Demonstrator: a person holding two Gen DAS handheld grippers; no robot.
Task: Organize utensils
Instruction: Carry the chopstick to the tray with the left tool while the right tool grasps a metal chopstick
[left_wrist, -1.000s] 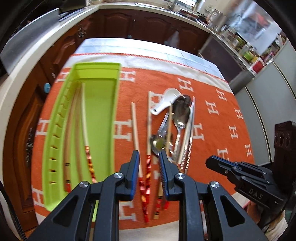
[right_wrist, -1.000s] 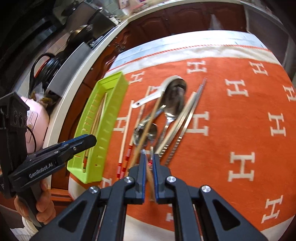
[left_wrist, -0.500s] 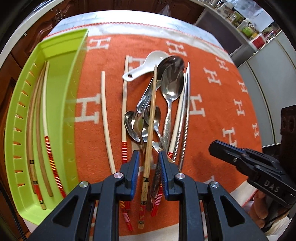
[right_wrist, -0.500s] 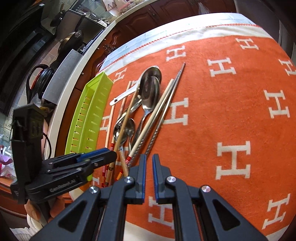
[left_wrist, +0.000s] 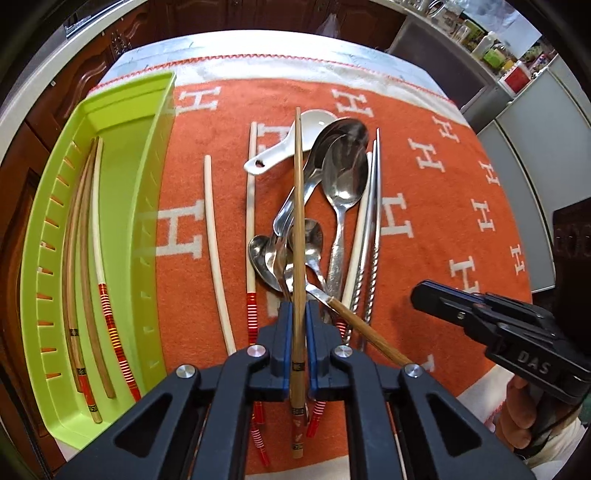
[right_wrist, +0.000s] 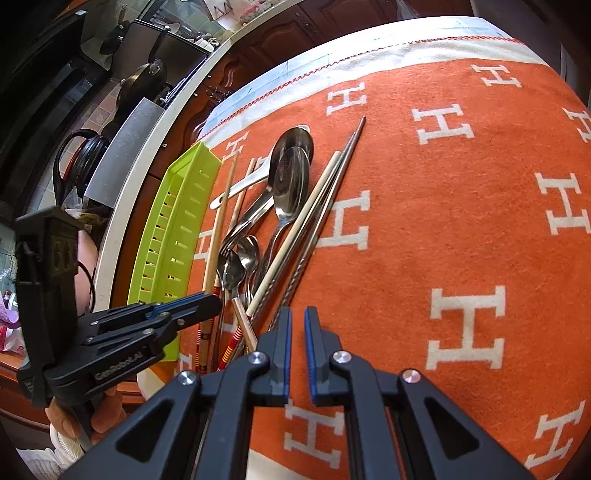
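Observation:
My left gripper (left_wrist: 297, 312) is shut on a long wooden chopstick (left_wrist: 298, 206), which runs straight out between its blue pads over the utensil pile. The pile holds steel spoons (left_wrist: 343, 177), a white ceramic spoon (left_wrist: 288, 147), a pair of metal chopsticks (left_wrist: 373, 229) and white chopsticks with red bands (left_wrist: 252, 206). A lime-green tray (left_wrist: 147, 206) at the left holds three chopsticks (left_wrist: 96, 221). My right gripper (right_wrist: 297, 315) hovers shut, with nothing between its pads, just right of the pile's near end. The right wrist view shows the left gripper (right_wrist: 207, 301) beside the tray (right_wrist: 184, 221).
All of this lies on an orange blanket with white H letters (right_wrist: 461, 206) covering the table. Dark wooden cabinets and a counter with pans (right_wrist: 144, 77) stand beyond the table's far and left edges. A wooden-handled utensil (left_wrist: 369, 334) sticks out of the pile toward me.
The left gripper came down over the pile, straddled the wooden chopstick and closed on it. The right gripper sank toward the blanket; the chopstick no longer lies between its fingers.

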